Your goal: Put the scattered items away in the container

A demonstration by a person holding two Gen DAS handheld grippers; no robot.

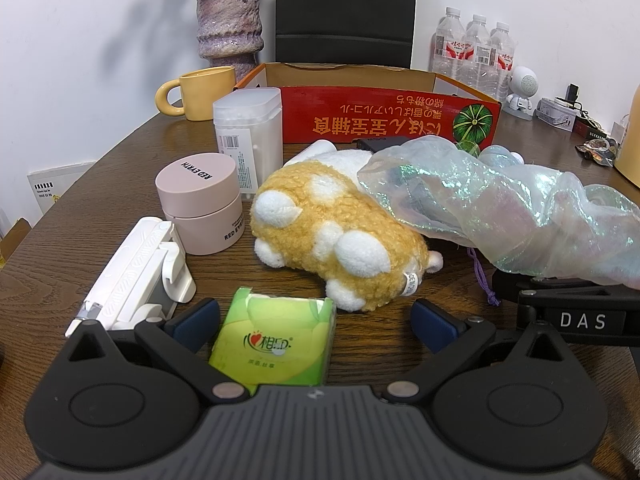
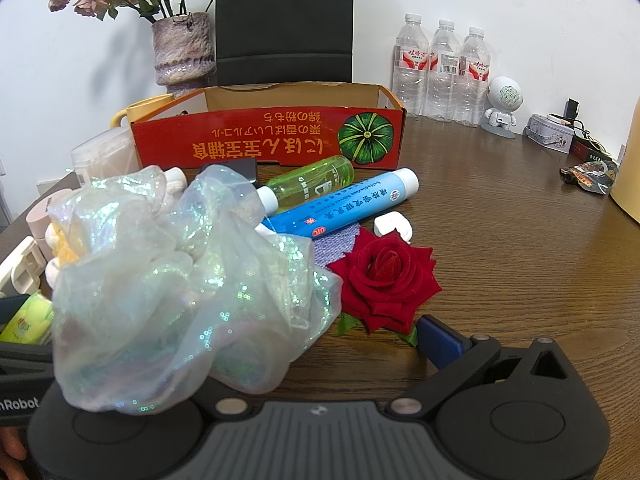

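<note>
Left gripper wide open, straddling green tissue pack, pads clear of it. Right gripper equally wide, empty, iridescent fabric draped over its left finger.

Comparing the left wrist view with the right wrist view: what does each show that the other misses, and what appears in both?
Only the left wrist view shows the full plush toy and the open left gripper around a green tissue pack.

Only the right wrist view shows the red rose, blue tube, green bottle and the open right gripper.

Both show the red box, shimmery fabric, yellow mug and water bottles.
</note>
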